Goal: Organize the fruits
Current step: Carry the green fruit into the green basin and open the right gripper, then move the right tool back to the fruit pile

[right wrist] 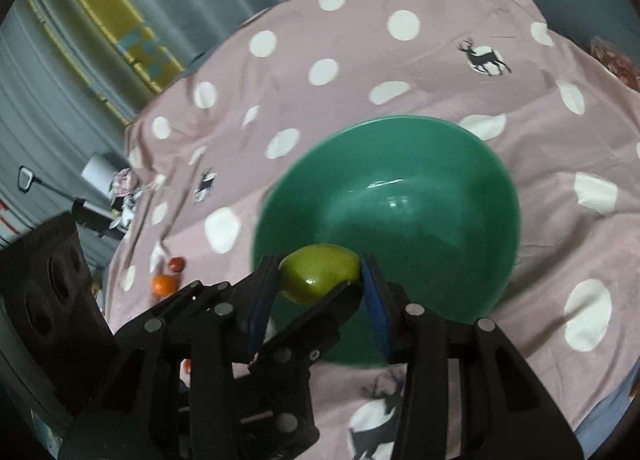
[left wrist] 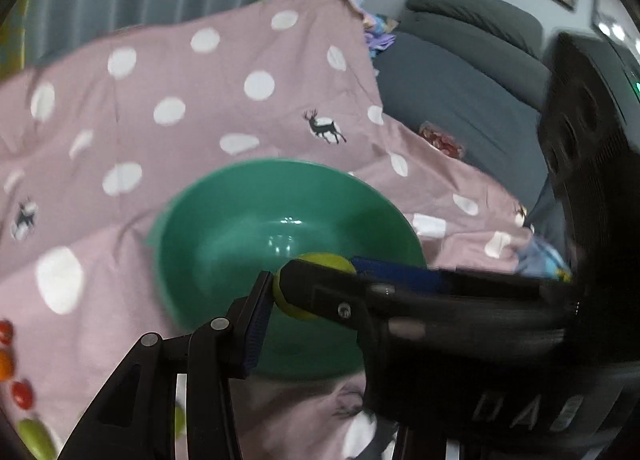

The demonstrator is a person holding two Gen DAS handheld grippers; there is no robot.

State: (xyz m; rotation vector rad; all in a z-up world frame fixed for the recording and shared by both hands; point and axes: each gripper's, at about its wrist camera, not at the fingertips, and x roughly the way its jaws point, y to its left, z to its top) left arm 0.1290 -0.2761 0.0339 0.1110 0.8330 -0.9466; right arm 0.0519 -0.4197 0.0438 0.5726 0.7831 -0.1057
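A green apple [right wrist: 316,276] is pinched between the two blue pads of my right gripper [right wrist: 320,266], just above the near rim of an empty green bowl [right wrist: 420,199]. In the left wrist view the same apple [left wrist: 332,262] presses against the left blue pad of my left gripper [left wrist: 304,292]. My right gripper's fingers [left wrist: 328,292] cross in from the right and hide my left gripper's other finger. One of the left gripper's fingers [right wrist: 316,316] lies against the apple's underside. The bowl [left wrist: 240,240] sits on a pink dotted cloth [left wrist: 160,99].
Small red fruits [left wrist: 22,394], an orange one [right wrist: 163,284] and a green one [left wrist: 36,436] lie on the cloth to the left of the bowl. A grey sofa [left wrist: 460,79] with a snack packet [left wrist: 440,137] stands behind the cloth. Curtains hang at the back.
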